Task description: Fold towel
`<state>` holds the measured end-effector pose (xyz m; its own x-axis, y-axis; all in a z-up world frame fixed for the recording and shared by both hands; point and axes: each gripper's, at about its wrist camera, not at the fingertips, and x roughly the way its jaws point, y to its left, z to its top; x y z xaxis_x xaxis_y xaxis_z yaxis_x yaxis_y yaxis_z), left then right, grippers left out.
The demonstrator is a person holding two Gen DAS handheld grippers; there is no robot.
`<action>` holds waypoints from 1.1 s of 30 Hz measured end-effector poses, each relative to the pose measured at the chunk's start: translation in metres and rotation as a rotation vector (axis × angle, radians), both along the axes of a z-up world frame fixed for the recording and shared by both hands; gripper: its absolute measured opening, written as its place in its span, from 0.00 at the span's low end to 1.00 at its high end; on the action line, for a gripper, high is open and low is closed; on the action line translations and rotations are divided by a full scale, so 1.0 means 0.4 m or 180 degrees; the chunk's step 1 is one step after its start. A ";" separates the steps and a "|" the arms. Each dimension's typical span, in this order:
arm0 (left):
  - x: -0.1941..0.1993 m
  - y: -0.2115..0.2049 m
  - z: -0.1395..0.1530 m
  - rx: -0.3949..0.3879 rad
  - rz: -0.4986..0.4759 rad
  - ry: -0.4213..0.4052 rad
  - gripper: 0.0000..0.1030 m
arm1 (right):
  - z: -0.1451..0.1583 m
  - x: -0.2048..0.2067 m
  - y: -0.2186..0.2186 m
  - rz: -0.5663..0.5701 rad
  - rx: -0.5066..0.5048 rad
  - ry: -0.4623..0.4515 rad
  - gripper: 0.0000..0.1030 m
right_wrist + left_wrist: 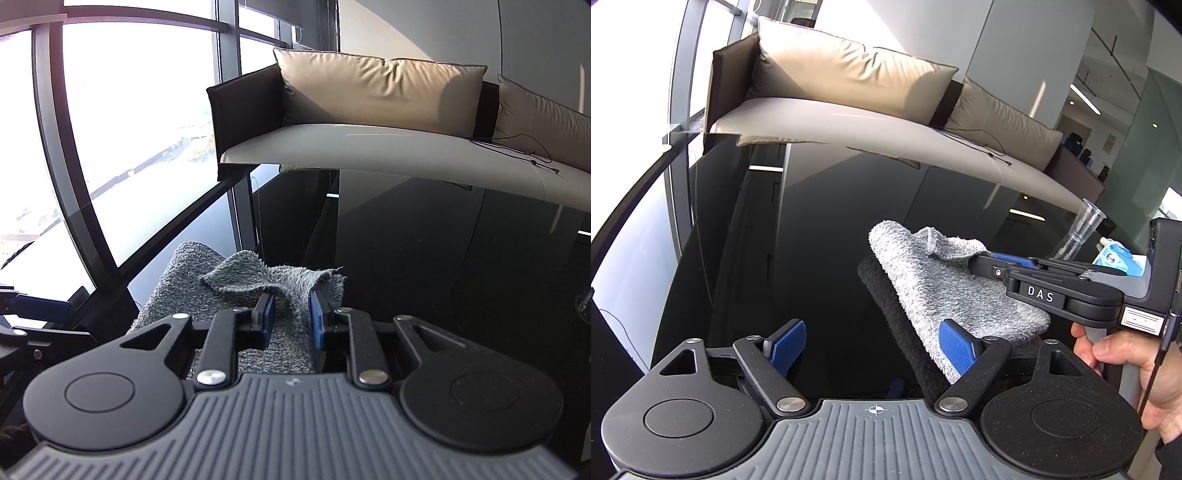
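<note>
In the left view our left gripper (875, 345) stands spread wide beside the towel (945, 288), which lies doubled on the black table (812, 236). In the right view our right gripper (291, 317) pinches a raised towel ridge; we judge it best to carry that edge across level, so the layers meet squarely.

The towel (945, 280) is grey terry cloth, looped and fuzzy, with a frayed edge showing in the right wrist view. It lies on a table (812, 229) of black, mirror-glossy finish — the room reflects in it. The left gripper (875, 343) is matt black plastic with bright metal pivot pins and blue, finely ribbed pads (955, 349); the right gripper (291, 314) looks the same. Near the table's far right edge stands a clear plastic cup (1086, 229). Beyond, sofa cushions (849, 70) look smooth, leather-like — faintly sheened.
</note>
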<state>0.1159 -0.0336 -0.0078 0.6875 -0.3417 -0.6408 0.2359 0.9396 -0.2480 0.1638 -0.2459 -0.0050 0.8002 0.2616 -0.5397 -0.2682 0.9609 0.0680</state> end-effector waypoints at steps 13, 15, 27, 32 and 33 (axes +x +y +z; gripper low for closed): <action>0.000 -0.011 -0.006 0.0027 -0.0020 0.0023 0.76 | -0.016 0.050 -0.043 -0.0362 0.0099 0.0090 0.39; -0.001 -0.011 -0.006 0.0033 -0.0011 0.0020 0.76 | -0.013 0.046 -0.052 -0.0383 0.0147 0.0114 0.41; 0.004 0.002 0.001 0.0099 0.0126 -0.0009 0.77 | -0.002 -0.038 -0.051 -0.0348 0.0113 0.0370 0.45; 0.006 0.013 0.005 0.0153 0.0230 -0.0010 0.83 | -0.014 -0.057 -0.023 -0.0261 0.0021 0.0338 0.45; 0.006 0.015 0.006 0.0164 0.0251 -0.0011 0.83 | -0.015 -0.058 -0.019 -0.0259 0.0027 0.0336 0.45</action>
<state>0.1182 -0.0276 -0.0056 0.7131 -0.2531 -0.6538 0.1615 0.9668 -0.1980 0.1404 -0.2533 -0.0111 0.7579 0.2028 -0.6201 -0.1802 0.9786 0.0998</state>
